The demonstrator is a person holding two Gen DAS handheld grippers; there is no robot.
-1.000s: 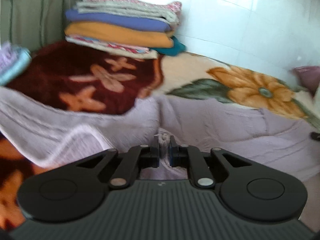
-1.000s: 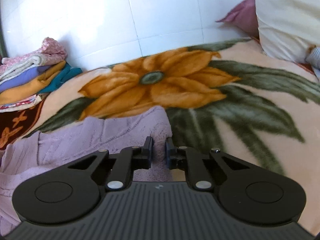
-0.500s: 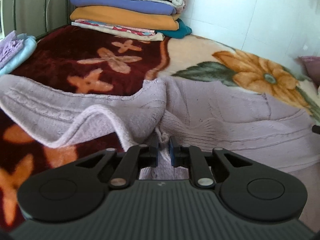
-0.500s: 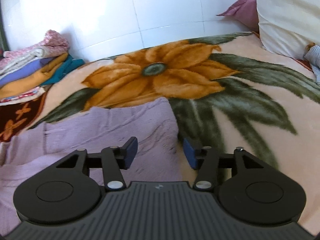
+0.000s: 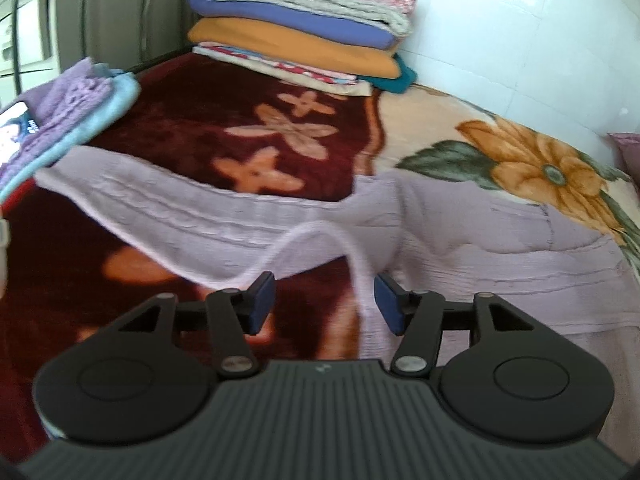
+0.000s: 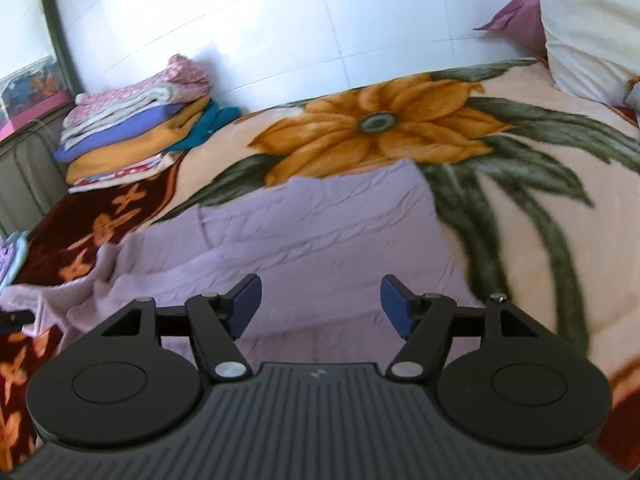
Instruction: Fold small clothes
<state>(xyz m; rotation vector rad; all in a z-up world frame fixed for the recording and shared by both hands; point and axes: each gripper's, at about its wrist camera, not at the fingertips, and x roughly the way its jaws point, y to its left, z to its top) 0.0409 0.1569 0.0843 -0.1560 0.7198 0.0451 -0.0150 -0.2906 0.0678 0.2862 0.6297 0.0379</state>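
Note:
A lilac knitted garment point(image 5: 460, 240) lies spread on the flowered blanket point(image 5: 240, 120). One part stretches to the left point(image 5: 168, 208) with a curled white edge point(image 5: 316, 240) near my left gripper point(image 5: 324, 304), which is open and holds nothing, just above the cloth's near edge. In the right wrist view the garment point(image 6: 320, 236) lies fairly flat. My right gripper point(image 6: 320, 304) is open and empty above its near part.
A stack of folded clothes point(image 5: 304, 44) stands at the back by the tiled wall, also in the right wrist view point(image 6: 136, 136). Folded purple and blue cloths point(image 5: 68, 120) lie at the left. A white pillow point(image 6: 592, 24) sits at the back right.
Both grippers were shut on the lilac garment and have opened, the right one first. The cloth has dropped onto the blanket and both grippers have drawn back a little.

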